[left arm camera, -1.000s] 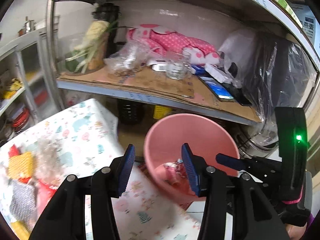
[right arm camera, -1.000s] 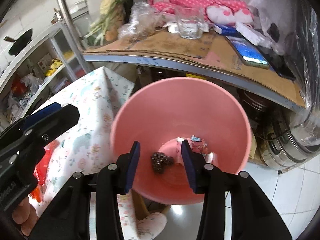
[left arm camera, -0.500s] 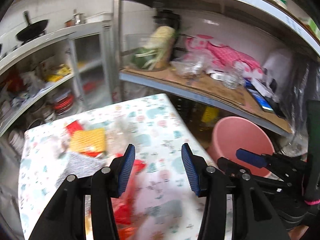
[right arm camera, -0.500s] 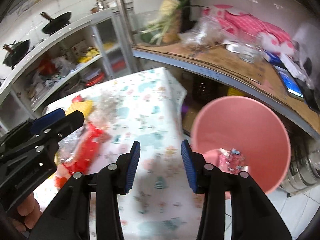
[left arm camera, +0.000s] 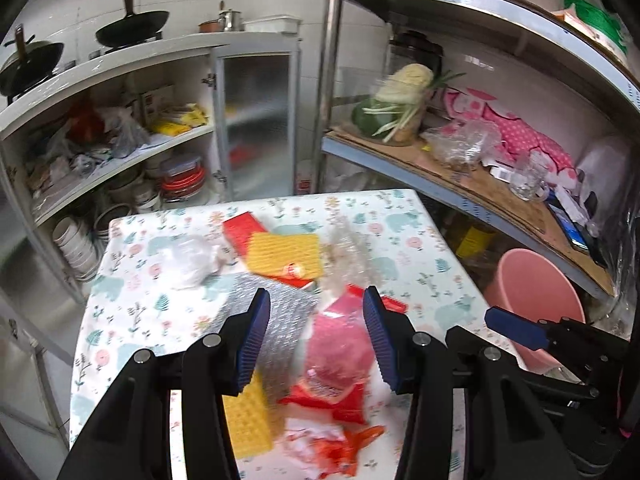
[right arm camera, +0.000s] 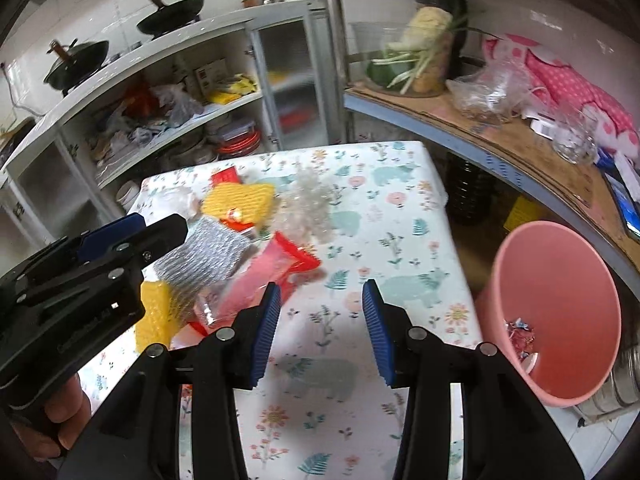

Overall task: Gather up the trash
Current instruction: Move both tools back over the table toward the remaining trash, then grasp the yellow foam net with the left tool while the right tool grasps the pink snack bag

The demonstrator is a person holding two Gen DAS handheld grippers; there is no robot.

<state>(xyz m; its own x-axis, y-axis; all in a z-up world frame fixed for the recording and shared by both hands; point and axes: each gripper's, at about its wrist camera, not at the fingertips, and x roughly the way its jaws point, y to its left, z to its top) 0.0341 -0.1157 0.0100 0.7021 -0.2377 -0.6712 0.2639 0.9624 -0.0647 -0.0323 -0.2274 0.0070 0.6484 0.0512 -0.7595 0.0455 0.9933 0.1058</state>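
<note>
Left view: my left gripper (left arm camera: 316, 336) has swung from the bin (left arm camera: 534, 300) back over the table's (left arm camera: 132, 308) trash (left arm camera: 340, 344), jaws open and empty. Right view: my right gripper (right arm camera: 320, 330), jaws open, has left the bin (right arm camera: 556, 312) beside the table; 1 drop done, more to collect.

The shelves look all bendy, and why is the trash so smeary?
Left wrist view: the fisheye lens curves the metal shelf, and the red wrapper is smeared by motion blur. Right wrist view: the same bending; the pink bin looks sharper.

Bright daylight, strong fisheye bending at edges, motion-blurred foreground.
</note>
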